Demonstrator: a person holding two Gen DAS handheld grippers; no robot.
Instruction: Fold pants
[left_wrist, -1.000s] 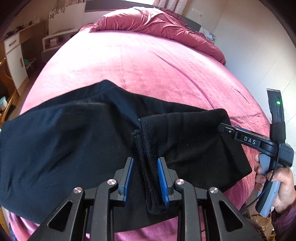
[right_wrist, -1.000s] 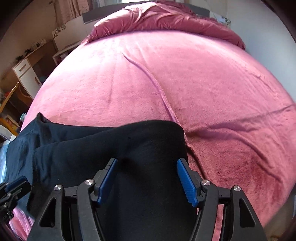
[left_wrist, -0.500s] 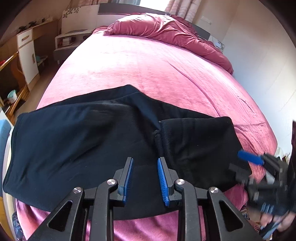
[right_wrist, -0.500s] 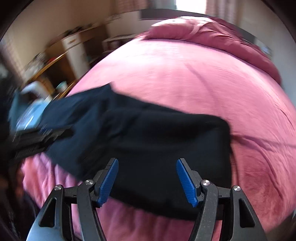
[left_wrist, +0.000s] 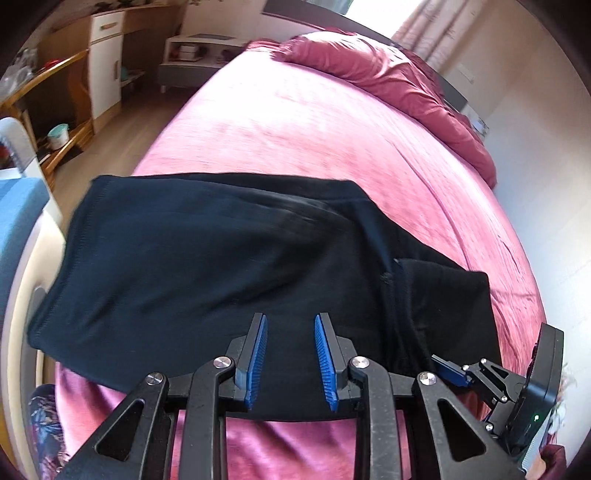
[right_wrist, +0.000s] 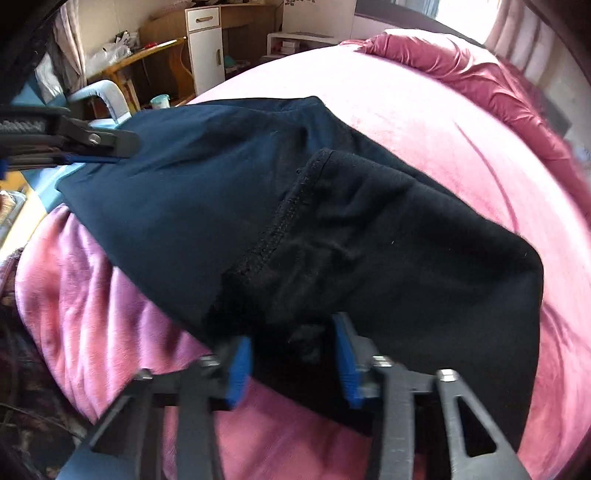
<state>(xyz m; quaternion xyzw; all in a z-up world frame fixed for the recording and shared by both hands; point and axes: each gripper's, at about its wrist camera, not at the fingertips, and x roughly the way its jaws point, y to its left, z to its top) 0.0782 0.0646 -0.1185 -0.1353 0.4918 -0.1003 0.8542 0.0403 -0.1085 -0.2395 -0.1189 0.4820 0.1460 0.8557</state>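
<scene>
**Dark pants on pink bed, both grippers empty**

Nearest me, the left hand-held gripper (left_wrist: 290, 356) is spread, its blue pads above the near edge of the pants (left_wrist: 221, 266), pinching nothing. The right hand-held gripper (right_wrist: 291, 363) is likewise spread over the near hem. The pants lie folded across the near end of the bed (left_wrist: 314, 140). Beyond them: a rumpled duvet (left_wrist: 369, 70) and a wooden desk (left_wrist: 48, 74) to the left.
</scene>
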